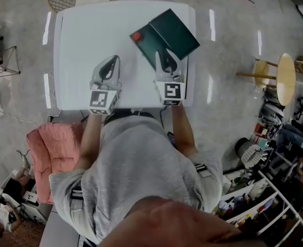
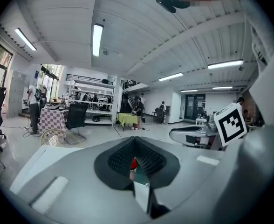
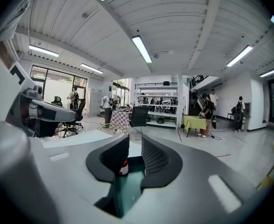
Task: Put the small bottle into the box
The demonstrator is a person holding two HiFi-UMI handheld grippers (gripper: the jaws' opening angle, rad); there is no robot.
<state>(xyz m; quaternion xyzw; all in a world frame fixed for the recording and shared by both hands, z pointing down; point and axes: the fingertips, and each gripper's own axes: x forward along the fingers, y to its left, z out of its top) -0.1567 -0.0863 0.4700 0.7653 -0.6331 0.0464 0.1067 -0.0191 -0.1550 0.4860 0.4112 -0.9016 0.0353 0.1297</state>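
While the small bottle (image 1: 136, 36) stands upright at the left corner of the box (image 1: 177, 30), I find it ahead and left of my right gripper (image 1: 165, 54), whose jaws are part open and empty. The left gripper (image 1: 112, 62) is closed and holds nothing.

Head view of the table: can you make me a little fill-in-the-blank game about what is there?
The small bottle has a ___ cap.
The box is dark ___.
The box rests on a ___ table.
The right gripper holds ___.
Missing words: red; green; white; nothing.
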